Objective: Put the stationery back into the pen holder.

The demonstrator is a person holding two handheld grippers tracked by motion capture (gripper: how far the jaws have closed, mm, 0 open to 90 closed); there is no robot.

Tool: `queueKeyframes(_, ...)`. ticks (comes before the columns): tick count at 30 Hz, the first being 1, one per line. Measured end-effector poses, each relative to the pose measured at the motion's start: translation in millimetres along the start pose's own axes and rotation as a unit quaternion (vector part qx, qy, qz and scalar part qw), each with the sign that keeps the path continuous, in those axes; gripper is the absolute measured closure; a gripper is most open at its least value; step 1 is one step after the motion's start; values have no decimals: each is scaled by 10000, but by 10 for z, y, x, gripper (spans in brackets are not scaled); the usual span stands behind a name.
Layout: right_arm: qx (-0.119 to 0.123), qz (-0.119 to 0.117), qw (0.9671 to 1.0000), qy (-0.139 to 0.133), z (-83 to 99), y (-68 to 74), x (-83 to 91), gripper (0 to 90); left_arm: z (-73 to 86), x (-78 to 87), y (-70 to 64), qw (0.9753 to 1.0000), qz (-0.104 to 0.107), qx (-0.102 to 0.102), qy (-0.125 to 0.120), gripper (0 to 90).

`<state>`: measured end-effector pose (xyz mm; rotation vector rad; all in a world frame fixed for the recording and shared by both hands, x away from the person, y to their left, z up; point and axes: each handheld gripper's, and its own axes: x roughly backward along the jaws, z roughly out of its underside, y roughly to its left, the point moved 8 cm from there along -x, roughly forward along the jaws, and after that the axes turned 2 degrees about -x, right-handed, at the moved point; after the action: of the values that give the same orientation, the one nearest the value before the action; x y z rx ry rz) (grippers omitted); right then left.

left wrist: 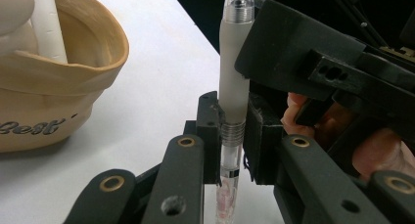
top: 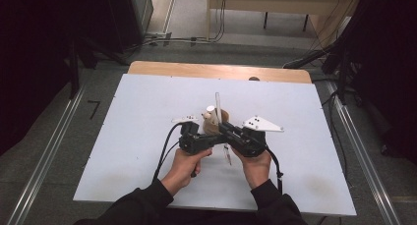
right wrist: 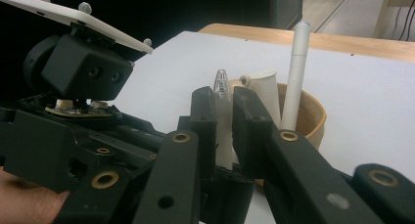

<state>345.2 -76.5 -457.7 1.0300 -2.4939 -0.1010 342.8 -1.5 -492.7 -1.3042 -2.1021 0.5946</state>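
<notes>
High view: both claws met at mid-frame over the white desk, left claw and right claw closed on one clear pen just in front of the tan pouch; a slim stick stood up from the pouch.

Left gripper view: left claw clamped on the pen at its metal ring, below the frosted grip, pen upright at frame centre. Tan pouch at upper left, dark script on its side, cut off at the frame edge, roughly "Best", not fully legible.

Right gripper view: right claw pinched shut on the pen's upper part, clear tip poking above. Pouch behind, holding a white marker.

Likely risk: opposing pulls off-axis could snap or bend the barrel, or slip on the smooth plastic and drop the pen; a sudden release could knock the pouch over.
</notes>
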Motion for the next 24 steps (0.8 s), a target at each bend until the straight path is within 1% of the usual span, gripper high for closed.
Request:
queueKeyframes(5, 18, -33, 10000, -11, -4, 11, 10, 770, -6, 4, -13, 10000, 36, -6, -26, 796)
queueKeyframes(7, 6, -67, 10000, -38, -10, 17, 19, 723, -18, 12, -21, 10000, 68, -1, -64, 797)
queueKeyframes(9, 0, -214, 9998, -27, -14, 36, 28, 657, -28, 28, -14, 10000, 63, -5, -76, 797)
queueKeyframes(12, -22, -279, 9996, -107, -42, 28, 63, 609, -52, 54, -3, 9999, 43, 5, -139, 797)
queueKeyframes(14, -57, -284, 9995, -111, -51, 8, 83, 564, -72, 76, 2, 9998, 33, 8, -194, 796)
queueKeyframes(16, -110, -351, 9993, -77, -47, -8, 91, 522, -90, 95, 10, 9997, 5, 10, -248, 796)
queueKeyframes(18, -109, -303, 9995, -44, -34, -38, 98, 485, -97, 110, 16, 9997, -25, -9, -258, 796)
queueKeyframes(19, -128, -317, 9994, -20, -27, -50, 100, 470, -98, 114, 16, 9997, -34, -9, -262, 796)
queueKeyframes(23, -127, -244, 9996, 55, 5, -125, 122, 447, -106, 133, 17, 9996, -41, -23, -286, 796)
queueKeyframes(24, -125, -190, 9997, 58, 12, -153, 132, 440, -114, 138, 14, 9995, -30, -1, -313, 796)
